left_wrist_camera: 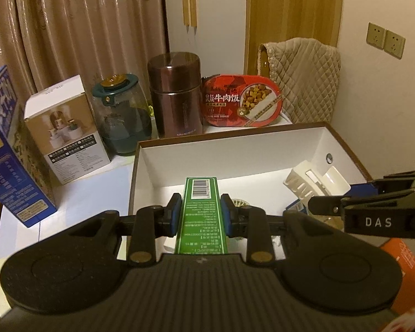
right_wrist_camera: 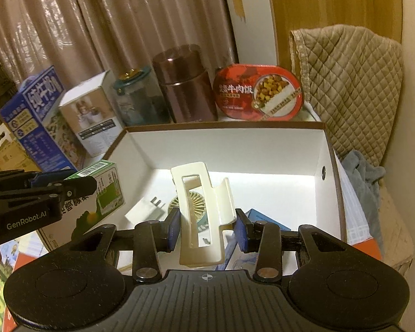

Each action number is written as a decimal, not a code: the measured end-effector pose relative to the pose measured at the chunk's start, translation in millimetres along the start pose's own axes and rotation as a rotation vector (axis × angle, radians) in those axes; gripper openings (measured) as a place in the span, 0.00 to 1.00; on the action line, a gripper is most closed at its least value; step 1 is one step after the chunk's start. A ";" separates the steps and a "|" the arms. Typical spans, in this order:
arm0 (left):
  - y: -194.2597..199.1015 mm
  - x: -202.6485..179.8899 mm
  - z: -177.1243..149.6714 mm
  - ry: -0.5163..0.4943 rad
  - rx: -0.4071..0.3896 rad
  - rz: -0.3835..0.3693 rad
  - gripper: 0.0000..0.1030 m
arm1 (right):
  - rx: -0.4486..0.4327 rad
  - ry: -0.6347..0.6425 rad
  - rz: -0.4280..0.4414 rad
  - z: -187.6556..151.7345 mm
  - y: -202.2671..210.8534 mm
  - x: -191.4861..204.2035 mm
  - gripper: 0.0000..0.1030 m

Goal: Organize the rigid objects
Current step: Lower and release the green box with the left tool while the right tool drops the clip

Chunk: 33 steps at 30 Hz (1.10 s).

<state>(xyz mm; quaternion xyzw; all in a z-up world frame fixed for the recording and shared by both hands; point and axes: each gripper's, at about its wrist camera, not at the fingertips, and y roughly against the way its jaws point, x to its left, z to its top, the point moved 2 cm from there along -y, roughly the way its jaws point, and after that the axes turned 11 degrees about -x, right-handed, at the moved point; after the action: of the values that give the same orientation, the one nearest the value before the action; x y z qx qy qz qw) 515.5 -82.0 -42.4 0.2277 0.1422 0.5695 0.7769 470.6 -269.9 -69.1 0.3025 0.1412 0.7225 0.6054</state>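
— Cartons first: that green carton (left_wrist_camera: 200, 210) sits centre frame in the left wrist view, pinched across its narrow sides by the left gripper (left_wrist_camera: 200, 215), jaws drawn close on it. It hangs over the near-left rim of the open white box (left_wrist_camera: 235, 149).

— And the other hand?

— Centre of the right wrist view, the right gripper (right_wrist_camera: 207, 231) has a cream plastic holder (right_wrist_camera: 199, 215) between its blue pads, jaws a little wider. The left pad touches it; on the right side I can't tell whether the pad presses the flange or just stands beside it. It hangs over the box's inside.

— What's already in there?

— A white plug adapter (right_wrist_camera: 145, 210), a small round fan (right_wrist_camera: 193, 202) and a blue packet (right_wrist_camera: 262, 218) low in the frame on the box floor.

— So the step is dropping both in?

— I'd judge so. Best lower each piece close to the floor before letting go, and aim the carton at the bare left part, the holder at the open floor toward the right wall, so neither lands on the fan. Keep the two grippers apart; they're near each other at the frame edges.

— And the row behind?

— Upper middle: a brown flask (left_wrist_camera: 175, 96), a red meal tub (left_wrist_camera: 242, 101), a glass jar (left_wrist_camera: 121, 116), a white carton (left_wrist_camera: 66, 130) and a blue milk box (left_wrist_camera: 8, 144), all outside the box.
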 end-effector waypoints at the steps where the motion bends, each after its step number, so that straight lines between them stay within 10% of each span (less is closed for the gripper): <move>1: -5.3 0.1 0.1 -0.003 0.004 -0.001 0.25 | 0.006 -0.002 -0.006 0.3 -5.0 -1.1 0.36; 20: -108.5 -8.3 8.5 -0.001 0.074 -0.041 0.25 | 0.058 -0.047 -0.073 14.3 -74.1 -27.7 0.36; 33: -86.1 7.9 -0.8 0.013 0.113 -0.005 0.58 | 0.031 -0.059 -0.025 19.9 -69.3 -23.7 0.50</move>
<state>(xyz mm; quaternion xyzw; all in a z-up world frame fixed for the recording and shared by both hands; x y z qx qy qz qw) 588.3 -95.7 -87.1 0.2673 0.1796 0.5600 0.7633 539.4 -280.1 -99.4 0.3314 0.1382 0.7035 0.6134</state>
